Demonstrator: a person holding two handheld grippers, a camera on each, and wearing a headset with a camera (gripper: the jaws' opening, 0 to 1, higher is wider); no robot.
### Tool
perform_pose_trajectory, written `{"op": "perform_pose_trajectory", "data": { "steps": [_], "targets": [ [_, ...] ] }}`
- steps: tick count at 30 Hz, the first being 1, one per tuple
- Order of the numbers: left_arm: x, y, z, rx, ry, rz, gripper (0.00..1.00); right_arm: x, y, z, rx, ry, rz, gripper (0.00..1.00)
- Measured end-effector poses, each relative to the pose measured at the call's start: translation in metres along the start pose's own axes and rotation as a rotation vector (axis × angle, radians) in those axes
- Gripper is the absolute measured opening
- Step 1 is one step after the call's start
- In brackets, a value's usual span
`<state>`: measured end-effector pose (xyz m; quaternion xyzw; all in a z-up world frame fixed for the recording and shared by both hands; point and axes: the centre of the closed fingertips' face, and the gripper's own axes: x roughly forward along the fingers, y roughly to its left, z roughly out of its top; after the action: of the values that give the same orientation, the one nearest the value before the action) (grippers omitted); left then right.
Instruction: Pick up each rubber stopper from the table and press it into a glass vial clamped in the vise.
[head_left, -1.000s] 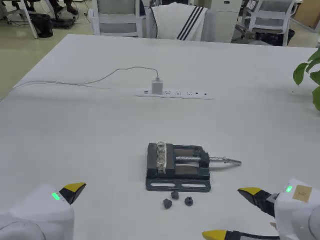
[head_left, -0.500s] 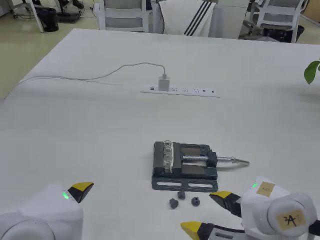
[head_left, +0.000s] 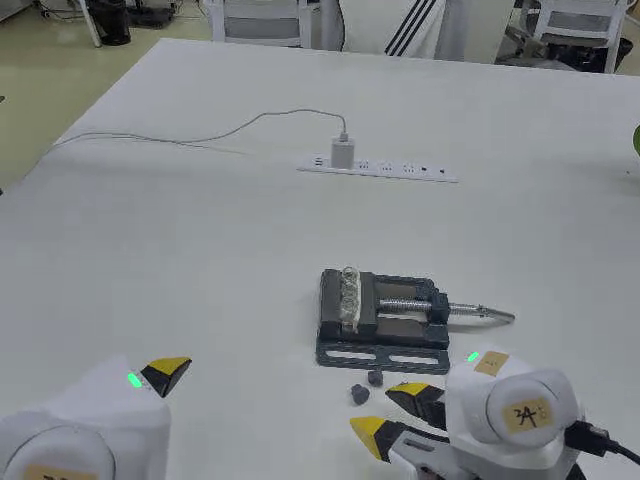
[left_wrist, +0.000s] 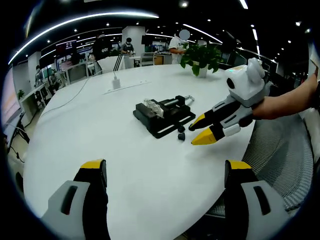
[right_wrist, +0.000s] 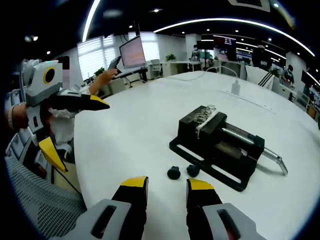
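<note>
We judged nothing done yet: two rubber stoppers (head_left: 358, 394) lay on the worktop (head_left: 200, 250) at 6 o'clock of the vise (head_left: 385, 338), its glass vials (head_left: 350, 295) seemingly unplugged. Our right claw (head_left: 378, 408) hovered beside them, slightly parted and empty; the left claw (left_wrist: 165, 167) gaped wide, empty

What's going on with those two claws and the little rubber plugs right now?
Left gripper open, empty, held back. Right gripper open, empty, tips near two rubber stoppers beside the vise. Glass vials clamped in vise. Nothing between tips and stoppers.
</note>
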<state>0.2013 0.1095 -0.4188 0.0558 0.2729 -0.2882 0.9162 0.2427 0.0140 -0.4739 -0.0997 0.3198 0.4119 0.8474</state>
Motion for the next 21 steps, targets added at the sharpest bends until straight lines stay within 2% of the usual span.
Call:
{"op": "perform_pose_trajectory", "data": {
  "steps": [12,21],
  "targets": [
    [0.001,-0.001,-0.007,-0.017,0.012,-0.004,0.97,0.012,-0.007,-0.001,-0.010,0.020,-0.040,0.15],
    [0.002,-0.001,-0.008,-0.023,0.016,-0.006,0.97,0.017,-0.011,-0.002,-0.007,0.024,-0.063,0.11]
  ]
}}
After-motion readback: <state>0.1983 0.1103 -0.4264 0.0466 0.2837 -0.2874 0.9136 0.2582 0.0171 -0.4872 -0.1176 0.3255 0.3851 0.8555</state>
